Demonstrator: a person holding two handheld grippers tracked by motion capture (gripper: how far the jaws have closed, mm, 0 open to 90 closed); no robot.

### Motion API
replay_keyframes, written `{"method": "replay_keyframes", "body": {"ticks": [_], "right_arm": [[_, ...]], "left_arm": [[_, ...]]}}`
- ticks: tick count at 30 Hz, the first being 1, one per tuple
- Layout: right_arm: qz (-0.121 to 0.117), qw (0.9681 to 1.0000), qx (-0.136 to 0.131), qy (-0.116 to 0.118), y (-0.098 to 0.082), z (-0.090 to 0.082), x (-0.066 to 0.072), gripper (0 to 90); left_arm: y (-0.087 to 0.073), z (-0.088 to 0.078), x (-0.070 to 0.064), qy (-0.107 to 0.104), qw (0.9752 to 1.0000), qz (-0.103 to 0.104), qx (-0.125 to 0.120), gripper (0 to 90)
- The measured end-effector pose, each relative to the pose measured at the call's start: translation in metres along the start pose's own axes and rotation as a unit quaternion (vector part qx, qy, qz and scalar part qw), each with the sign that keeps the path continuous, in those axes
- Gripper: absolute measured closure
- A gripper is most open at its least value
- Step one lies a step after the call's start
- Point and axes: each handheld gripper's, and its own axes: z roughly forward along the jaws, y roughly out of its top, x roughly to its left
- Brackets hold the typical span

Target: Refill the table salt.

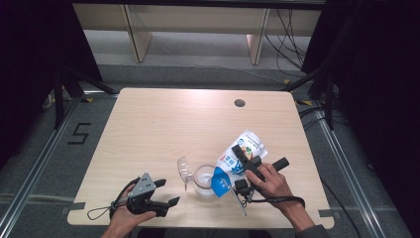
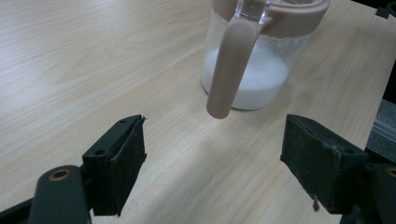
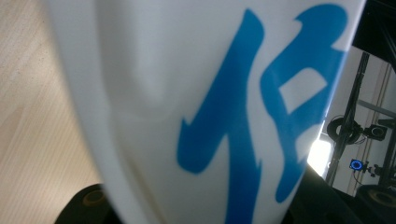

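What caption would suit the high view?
Right tool tips a white-and-blue bag over a jar; left tool waits open.

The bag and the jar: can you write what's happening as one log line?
right claw: shut on bag, tipped over jar | jar: white powder inside | left claw: open, empty, beside jar

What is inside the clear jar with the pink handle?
The jar holds white granules filling its lower part. The tilted bag, held in the right gripper, hides its mouth from above.
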Motion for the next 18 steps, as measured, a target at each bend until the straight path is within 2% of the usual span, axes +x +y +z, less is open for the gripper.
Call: {"method": "replay_keyframes", "body": {"ticks": [12,13,18], "right_arm": [[0.003,0.9999,0.008,0.007,0.0008,-0.0011,0.0005,75.1],[-0.014,0.9998,0.007,0.009,0.0014,-0.0008,-0.0022,75.2],[0.006,0.9999,0.012,0.01,0.0014,-0.0016,0.001,75.4]], "left_arm": [[0.0,0.0,-0.0001,0.0,1.0,0.0,0.0,21.2],[0.0,-0.0001,0.0,0.0,1.0,0.001,0.0,21.1],[0.0,-0.0001,-0.0001,0.0,1.0,0.0,0.0,21.1]]}}
